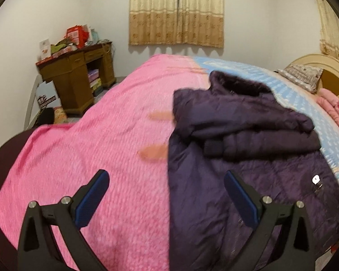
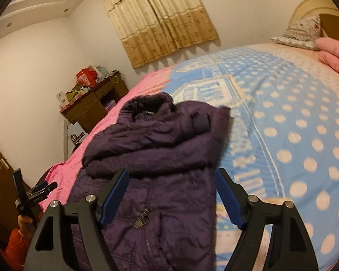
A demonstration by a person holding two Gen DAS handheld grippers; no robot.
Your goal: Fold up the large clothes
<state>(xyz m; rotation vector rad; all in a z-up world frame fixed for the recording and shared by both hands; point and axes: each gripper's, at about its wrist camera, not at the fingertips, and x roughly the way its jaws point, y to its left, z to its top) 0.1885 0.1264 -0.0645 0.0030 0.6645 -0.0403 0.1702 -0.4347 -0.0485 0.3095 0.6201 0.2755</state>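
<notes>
Writing: pale block letters run along the blue cover beside the coat, too blurred to read; a small label inside the coat collar and print on the desk boxes are also unreadable.
Coat: dark purple quilted padded coat [image 1: 248, 158], slightly shiny and wrinkled, lying on the bed with both sleeves folded across its chest, ribbed cuffs showing, collar toward the curtain, a metal zip pull [image 2: 142, 218] on its front.
Bed cover under coat: bright pink ribbed fuzzy blanket [image 1: 90, 146] on the desk side of the coat; light blue cover with cream dots [image 2: 293, 135] on the headboard side; the coat straddles their seam.
Left gripper [image 1: 166, 194]: black arms, blue pads, jaws wide, nothing between them, hovering above the coat's lower edge on the pink side.
Right gripper [image 2: 171, 194]: same build, jaws wide and empty, above the coat's lower front.
Person: a hand and an orange sleeve [image 2: 15, 246] on the left gripper's handle.
Room beyond coat: beige patterned curtain [image 1: 176, 11] on a white wall; brown wooden desk [image 1: 76, 79] piled with red and white boxes; cream arched headboard [image 1: 327, 67] with a grey patterned pillow [image 1: 301, 76] and folded pink bedding.
</notes>
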